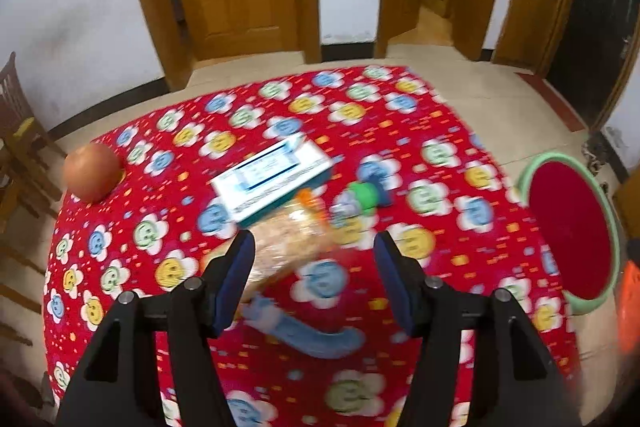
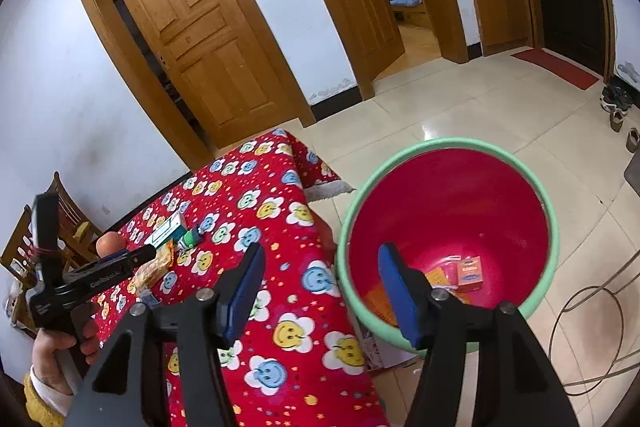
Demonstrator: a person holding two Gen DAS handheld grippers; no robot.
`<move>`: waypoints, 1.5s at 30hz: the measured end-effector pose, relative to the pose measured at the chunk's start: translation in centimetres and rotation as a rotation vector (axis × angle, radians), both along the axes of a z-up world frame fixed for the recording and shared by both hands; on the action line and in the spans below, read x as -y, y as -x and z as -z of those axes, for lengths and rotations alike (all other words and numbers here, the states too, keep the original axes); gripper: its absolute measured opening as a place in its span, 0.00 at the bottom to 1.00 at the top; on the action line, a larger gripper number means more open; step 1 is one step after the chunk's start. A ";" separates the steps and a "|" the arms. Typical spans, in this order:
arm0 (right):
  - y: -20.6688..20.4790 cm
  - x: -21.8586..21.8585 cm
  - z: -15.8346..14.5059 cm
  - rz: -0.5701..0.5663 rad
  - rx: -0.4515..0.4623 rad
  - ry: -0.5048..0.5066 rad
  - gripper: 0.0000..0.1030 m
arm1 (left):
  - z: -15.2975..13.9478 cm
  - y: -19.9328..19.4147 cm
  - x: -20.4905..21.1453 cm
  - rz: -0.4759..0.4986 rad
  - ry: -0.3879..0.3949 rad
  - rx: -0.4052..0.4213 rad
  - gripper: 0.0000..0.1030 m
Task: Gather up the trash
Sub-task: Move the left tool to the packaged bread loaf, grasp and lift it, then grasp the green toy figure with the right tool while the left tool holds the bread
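Trash lies on a table with a red flowered cloth (image 1: pixel 440 131): a white and blue box (image 1: pixel 272 179), a clear snack bag (image 1: pixel 292 239), a small green-capped bottle (image 1: pixel 362 197) and a blue wrapper (image 1: pixel 304 331). My left gripper (image 1: pixel 314 241) hangs open over the snack bag, its pads apart from it. Beside the table stands a red bin with a green rim (image 2: pixel 460 207), holding orange cartons (image 2: pixel 470 273). My right gripper (image 2: pixel 322 253) is open and empty over the gap between table edge and bin. The right wrist view also shows the left gripper (image 2: pixel 148 254) held by a hand.
An apple (image 1: pixel 92 171) sits at the table's far left edge. Wooden chairs (image 2: pixel 24 247) stand past that end. A cable (image 2: pixel 592 331) loops on the tiled floor right of the bin. Wooden doors (image 2: pixel 208 39) line the white wall behind.
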State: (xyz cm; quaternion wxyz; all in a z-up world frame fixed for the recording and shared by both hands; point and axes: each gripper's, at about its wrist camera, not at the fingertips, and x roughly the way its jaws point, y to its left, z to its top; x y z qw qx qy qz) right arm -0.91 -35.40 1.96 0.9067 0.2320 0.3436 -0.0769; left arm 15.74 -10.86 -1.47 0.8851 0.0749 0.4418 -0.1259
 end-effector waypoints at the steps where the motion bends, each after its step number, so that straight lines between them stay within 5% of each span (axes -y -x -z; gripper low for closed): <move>1: 0.0 -0.1 0.0 -0.002 -0.003 0.000 0.60 | 0.4 -0.3 -0.5 -0.003 -0.010 -0.008 0.60; 16: -3.2 -4.3 0.4 -0.067 -0.045 0.028 0.61 | 4.4 -3.2 -2.7 0.054 -0.069 -0.077 0.67; 27: -5.9 -7.4 1.0 -0.138 -0.068 0.040 0.61 | 3.7 -2.9 -5.2 0.006 0.049 -0.061 0.59; 35: -8.6 -10.1 1.6 -0.201 -0.087 0.045 0.61 | 1.4 -1.5 -9.3 -0.127 0.166 0.008 0.58; 45: -14.2 -14.0 4.0 -0.295 -0.152 0.069 0.61 | 2.2 -2.3 -12.5 -0.254 0.195 0.029 0.58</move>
